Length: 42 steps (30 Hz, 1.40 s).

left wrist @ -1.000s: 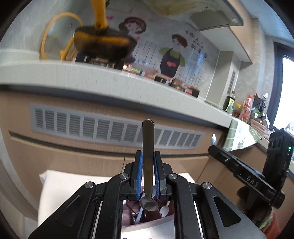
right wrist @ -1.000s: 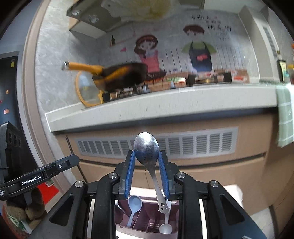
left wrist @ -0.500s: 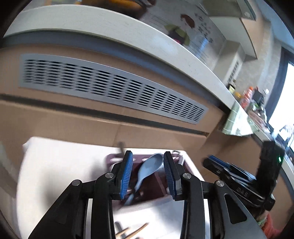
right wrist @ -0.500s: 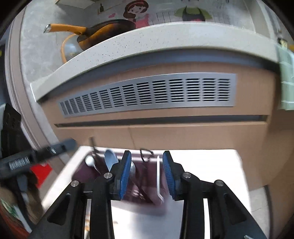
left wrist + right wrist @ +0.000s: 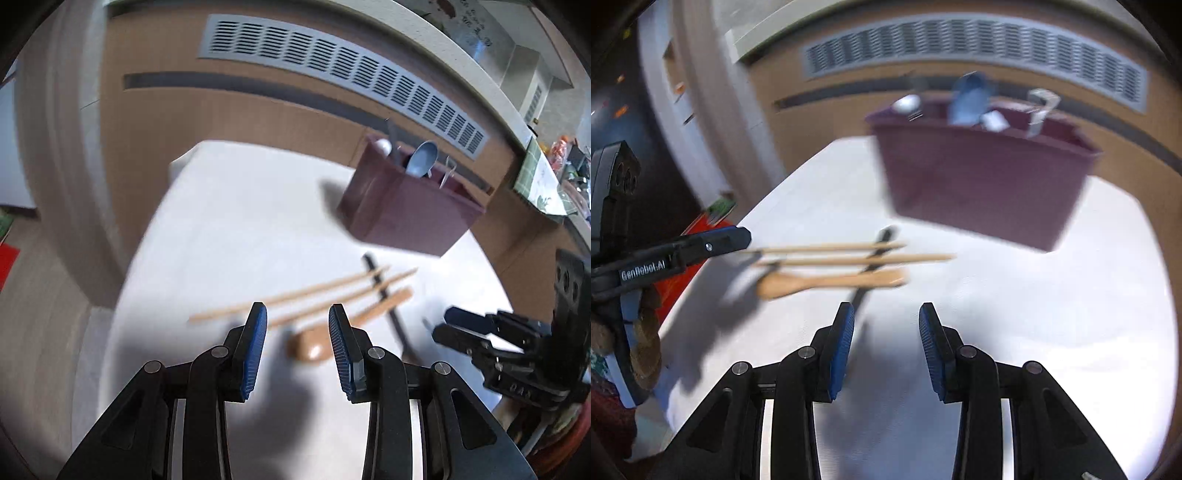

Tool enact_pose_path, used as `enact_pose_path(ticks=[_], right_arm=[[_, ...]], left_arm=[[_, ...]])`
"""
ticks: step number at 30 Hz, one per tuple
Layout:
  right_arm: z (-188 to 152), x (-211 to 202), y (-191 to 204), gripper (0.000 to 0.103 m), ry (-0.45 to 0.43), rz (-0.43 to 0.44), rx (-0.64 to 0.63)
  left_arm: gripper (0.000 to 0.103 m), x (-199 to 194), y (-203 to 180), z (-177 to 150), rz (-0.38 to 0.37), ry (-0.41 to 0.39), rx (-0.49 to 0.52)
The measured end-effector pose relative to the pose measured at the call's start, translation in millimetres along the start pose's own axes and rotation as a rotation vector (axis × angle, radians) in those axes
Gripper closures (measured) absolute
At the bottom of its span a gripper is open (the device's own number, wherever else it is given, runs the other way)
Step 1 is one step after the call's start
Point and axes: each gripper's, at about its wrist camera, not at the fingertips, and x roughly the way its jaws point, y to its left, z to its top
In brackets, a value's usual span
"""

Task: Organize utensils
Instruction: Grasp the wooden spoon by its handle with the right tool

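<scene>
A maroon utensil holder (image 5: 406, 214) (image 5: 982, 181) stands at the far side of the white table (image 5: 236, 221), holding a blue spoon (image 5: 421, 158) and metal utensils. Two wooden chopsticks (image 5: 295, 295) (image 5: 849, 254), a wooden spoon (image 5: 332, 332) (image 5: 827, 282) and a black chopstick (image 5: 384, 295) (image 5: 871, 258) lie on the table. My left gripper (image 5: 297, 347) is open and empty, just above the wooden spoon's bowl. My right gripper (image 5: 886, 347) is open and empty, near the black chopstick's end. Each gripper shows in the other's view (image 5: 491, 339) (image 5: 683, 251).
A wooden counter front with a grey vent grille (image 5: 332, 77) (image 5: 979, 40) rises behind the table. A red item (image 5: 698, 240) lies on the floor left of the table. Cluttered shelves (image 5: 561, 162) stand at the far right.
Both grippers let go of their metal spoons into the holder, opened, and pulled back and tilted down toward the utensils lying on the table.
</scene>
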Motion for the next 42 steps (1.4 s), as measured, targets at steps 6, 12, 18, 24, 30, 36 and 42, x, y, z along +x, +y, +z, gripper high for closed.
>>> enact_pose_path(ticks=[6, 12, 18, 24, 30, 36, 42], right_arm=[[10.7, 22.4, 38.5, 0.068, 0.026, 0.053, -0.082], [38.3, 59.2, 55.9, 0.068, 0.077, 0.079, -0.14], [41.6, 65.7, 44.0, 0.069, 0.124, 0.115, -0.114], [6.7, 42.0, 21.5, 0.071, 0.183, 0.193, -0.094], [-16.7, 19.4, 24.8, 0.069, 0.197, 0.216, -0.14], [-13.5, 33.5, 66.1, 0.067, 0.156, 0.16, -0.334], [6.7, 58.1, 94.6, 0.07, 0.118, 0.135, -0.414]], left_arm=[[0.067, -14.9, 27.5, -25.3, 0.034, -0.016, -0.073], [0.067, -16.2, 39.2, -21.4, 0.028, -0.021, -0.116], [0.067, -11.3, 38.5, -25.9, 0.004, 0.0, -0.125], [0.067, -3.4, 26.7, -25.7, -0.019, 0.022, -0.105], [0.067, -5.9, 15.1, -21.9, -0.027, 0.012, -0.081], [0.067, -19.5, 28.7, -18.2, 0.017, -0.029, -0.113], [0.067, -17.1, 39.2, -16.9, 0.028, -0.007, -0.121]])
